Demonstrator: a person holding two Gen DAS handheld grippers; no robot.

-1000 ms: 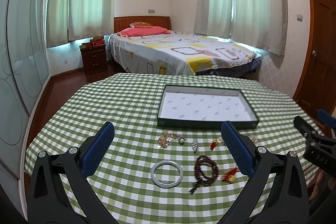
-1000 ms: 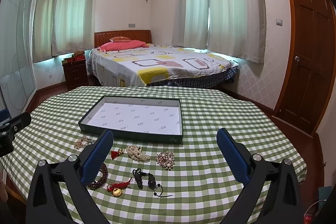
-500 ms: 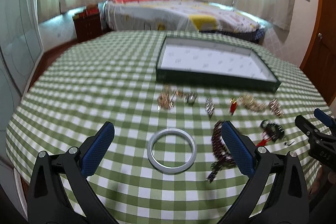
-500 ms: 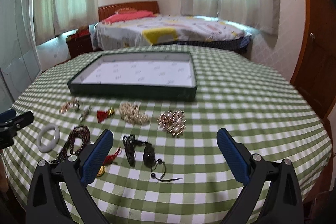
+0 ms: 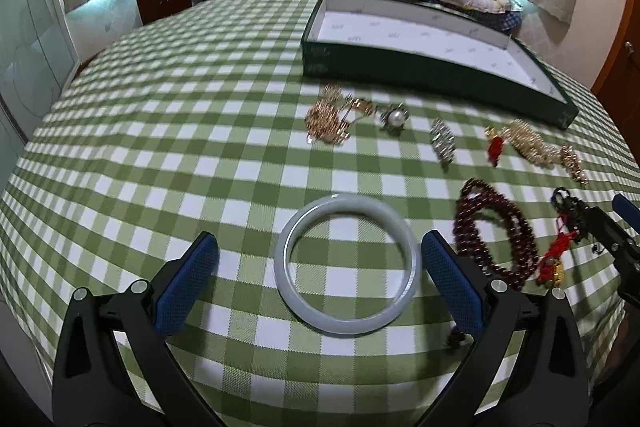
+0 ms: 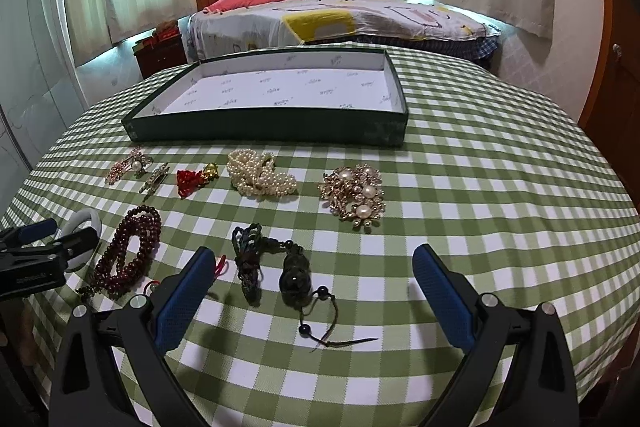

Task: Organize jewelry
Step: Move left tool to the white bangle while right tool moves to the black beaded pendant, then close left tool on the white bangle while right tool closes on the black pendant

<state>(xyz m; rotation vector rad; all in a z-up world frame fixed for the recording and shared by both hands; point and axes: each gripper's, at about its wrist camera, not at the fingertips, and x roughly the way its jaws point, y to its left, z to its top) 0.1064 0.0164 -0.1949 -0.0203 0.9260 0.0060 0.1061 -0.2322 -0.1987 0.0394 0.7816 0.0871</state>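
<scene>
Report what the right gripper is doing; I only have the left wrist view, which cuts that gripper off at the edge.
Observer: The right gripper is open and holds nothing. Its own camera frames a dark pendant between the fingers.
Operator: Describe that pendant's cord.
Observer: The black cord is bunched to the pendant's left. A thinner tail with two black beads trails toward the camera.
Operator: Tell me what lies beyond the pendant.
Observer: A gold brooch with pearls lies flat, apart from the pearl strand on its left.
</scene>
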